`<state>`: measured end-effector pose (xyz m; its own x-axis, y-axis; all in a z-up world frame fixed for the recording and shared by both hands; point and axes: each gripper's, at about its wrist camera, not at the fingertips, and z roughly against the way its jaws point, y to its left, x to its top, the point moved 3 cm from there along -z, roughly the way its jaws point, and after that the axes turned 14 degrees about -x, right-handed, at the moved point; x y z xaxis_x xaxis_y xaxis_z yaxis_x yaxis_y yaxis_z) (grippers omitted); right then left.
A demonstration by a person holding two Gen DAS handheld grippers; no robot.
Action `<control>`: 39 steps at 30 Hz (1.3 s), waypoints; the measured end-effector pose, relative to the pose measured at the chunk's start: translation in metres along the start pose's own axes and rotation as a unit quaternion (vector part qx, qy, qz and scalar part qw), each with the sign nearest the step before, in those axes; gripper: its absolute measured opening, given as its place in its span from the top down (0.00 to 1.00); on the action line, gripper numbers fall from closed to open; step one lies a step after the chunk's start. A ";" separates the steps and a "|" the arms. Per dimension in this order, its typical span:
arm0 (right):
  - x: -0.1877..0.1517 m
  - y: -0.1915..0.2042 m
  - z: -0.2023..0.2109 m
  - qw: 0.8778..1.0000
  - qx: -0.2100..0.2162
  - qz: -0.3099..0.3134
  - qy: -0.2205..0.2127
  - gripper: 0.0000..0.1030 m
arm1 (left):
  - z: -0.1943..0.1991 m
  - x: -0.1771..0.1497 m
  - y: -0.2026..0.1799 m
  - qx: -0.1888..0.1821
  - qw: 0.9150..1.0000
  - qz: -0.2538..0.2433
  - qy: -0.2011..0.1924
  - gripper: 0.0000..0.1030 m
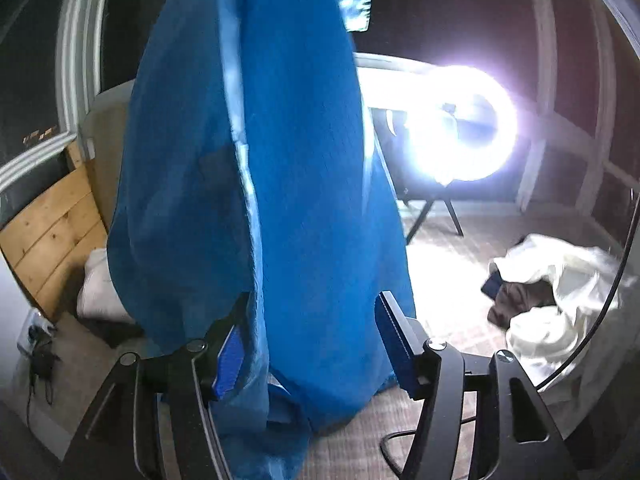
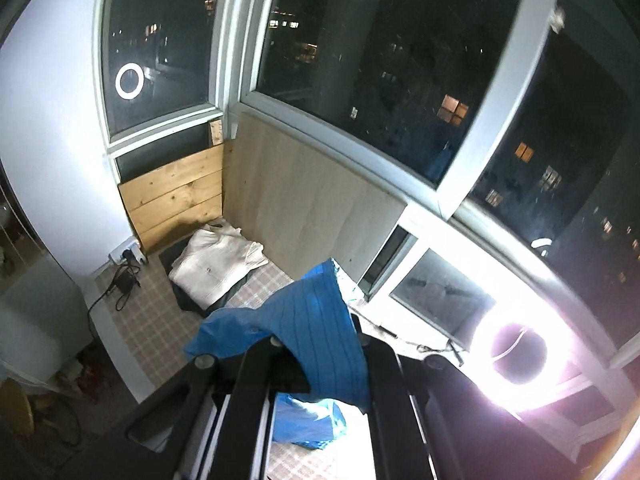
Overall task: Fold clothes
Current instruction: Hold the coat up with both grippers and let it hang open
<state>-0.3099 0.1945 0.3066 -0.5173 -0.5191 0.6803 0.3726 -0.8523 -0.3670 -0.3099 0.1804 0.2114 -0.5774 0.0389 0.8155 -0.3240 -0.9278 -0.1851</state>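
Left gripper [image 1: 308, 336] spread fairly wide, blue pads [image 1: 394, 344] apart, with the blue garment [image 1: 256, 152] hanging down between them; cloth brushing the near-left pad but not pinched, as far as can be told through the folds. Lower hem bunched just below and behind the fingertips, over the checked floor mat [image 1: 448, 280]. Beyond and to the right of this claw: a glaring ring light [image 1: 464, 124] on a tripod, washing out that side. Farther right, low: a loose heap of white and brown clothes [image 1: 552, 304]. To the left, partly hidden behind the hanging cloth: a folded white piece [image 1: 96, 288] against the wooden planks [image 1: 48, 224].

Right gripper [image 2: 320, 344] pressed together, clamped on a striped part of the same blue garment [image 2: 316, 320], cloth draped over and below the fingertips. Ahead and to the left of this claw: the folded white stack [image 2: 216, 264] on a dark layer in the corner. Farther left: a power strip with cables [image 2: 126, 264]. Above and ahead: dark windows [image 2: 360, 60].
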 end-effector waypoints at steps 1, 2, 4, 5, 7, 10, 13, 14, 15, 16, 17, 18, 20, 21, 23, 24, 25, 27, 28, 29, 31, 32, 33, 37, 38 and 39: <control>-0.005 -0.003 -0.004 1.000 0.005 0.000 0.003 0.98 | 0.004 0.001 -0.004 0.007 1.000 -0.004 -0.002 0.43; -0.010 -0.006 -0.008 1.000 0.011 0.000 0.007 0.98 | 0.015 0.007 -0.002 0.017 1.000 -0.001 -0.014 0.43; -0.016 -0.010 -0.012 1.000 0.021 -0.001 0.010 0.98 | 0.036 0.027 0.007 0.044 0.998 0.012 -0.041 0.41; -0.017 -0.011 -0.014 1.000 0.026 -0.002 0.011 0.98 | 0.045 0.035 0.011 0.062 0.996 0.019 -0.057 0.38; -0.020 -0.012 -0.015 0.999 0.036 -0.003 0.011 0.98 | 0.056 0.053 0.020 0.091 0.992 0.030 -0.079 0.36; -0.020 -0.009 -0.014 0.999 0.051 0.000 0.003 0.98 | 0.050 0.080 0.029 0.070 0.992 0.067 -0.080 0.36; -0.017 -0.004 -0.012 0.998 0.060 0.004 -0.004 0.98 | 0.047 0.096 0.030 0.054 0.988 0.106 -0.094 0.36; -0.016 -0.002 -0.011 0.998 0.062 0.007 -0.006 0.98 | 0.047 0.100 0.029 0.051 0.987 0.116 -0.099 0.36; -0.015 0.000 -0.009 0.998 0.065 0.009 -0.008 0.98 | 0.045 0.104 0.027 0.053 0.986 0.119 -0.105 0.36; -0.014 0.002 -0.008 0.998 0.068 0.011 -0.011 0.98 | 0.040 0.110 0.022 0.056 0.985 0.124 -0.109 0.35; -0.014 0.005 -0.007 0.997 0.071 0.013 -0.012 0.98 | 0.037 0.110 0.020 0.056 0.984 0.128 -0.109 0.34; -0.013 0.007 -0.006 0.997 0.073 0.015 -0.014 0.98 | 0.030 0.111 0.017 0.058 0.983 0.134 -0.109 0.34; -0.013 0.012 -0.003 0.997 0.077 0.022 -0.017 0.98 | 0.023 0.115 0.013 0.068 0.981 0.141 -0.112 0.34; -0.013 0.014 -0.002 0.997 0.078 0.024 -0.018 0.98 | 0.027 0.111 0.014 0.083 0.978 0.143 -0.125 0.34; -0.012 0.015 0.000 0.996 0.085 0.027 -0.020 0.98 | 0.033 0.101 0.018 0.087 0.972 0.160 -0.147 0.30; -0.011 0.015 0.001 0.996 0.087 0.027 -0.021 0.98 | 0.034 0.096 0.020 0.077 0.969 0.174 -0.155 0.29; -0.010 0.017 0.002 0.995 0.090 0.029 -0.023 0.98 | 0.026 0.097 0.017 0.066 0.972 0.172 -0.147 0.29; -0.009 0.020 0.005 0.995 0.095 0.034 -0.028 0.98 | 0.011 0.098 0.009 0.044 0.976 0.167 -0.132 0.29; -0.009 0.023 0.006 0.994 0.097 0.038 -0.029 0.98 | 0.004 0.100 0.001 0.055 0.980 0.146 -0.126 0.29; -0.009 0.025 0.008 0.994 0.098 0.042 -0.031 0.98 | -0.001 0.101 -0.007 0.070 0.982 0.126 -0.125 0.28; -0.009 0.026 0.010 0.993 0.099 0.045 -0.034 0.98 | -0.005 0.103 -0.012 0.090 0.981 0.114 -0.127 0.27; -0.009 0.026 0.011 0.993 0.102 0.045 -0.035 0.98 | -0.007 0.104 -0.011 0.103 0.979 0.117 -0.130 0.27; -0.009 0.025 0.012 0.993 0.104 0.044 -0.036 0.98 | -0.009 0.106 -0.007 0.119 0.976 0.126 -0.132 0.27; -0.012 0.020 0.013 0.992 0.109 0.045 -0.036 0.98 | -0.022 0.114 0.011 0.207 0.960 0.130 -0.137 0.27; -0.013 0.019 0.013 0.992 0.109 0.045 -0.036 0.98 | -0.026 0.112 0.015 0.200 0.962 0.130 -0.132 0.31; -0.012 0.016 0.013 0.993 0.106 0.043 -0.038 0.98 | -0.030 0.111 0.018 0.193 0.964 0.130 -0.126 0.33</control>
<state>-0.2875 0.1881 0.3008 -0.4195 -0.5760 0.7016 0.5703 -0.7685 -0.2899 -0.4023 0.1790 0.2826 -0.3850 -0.2604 0.8854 0.1391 -0.9648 -0.2233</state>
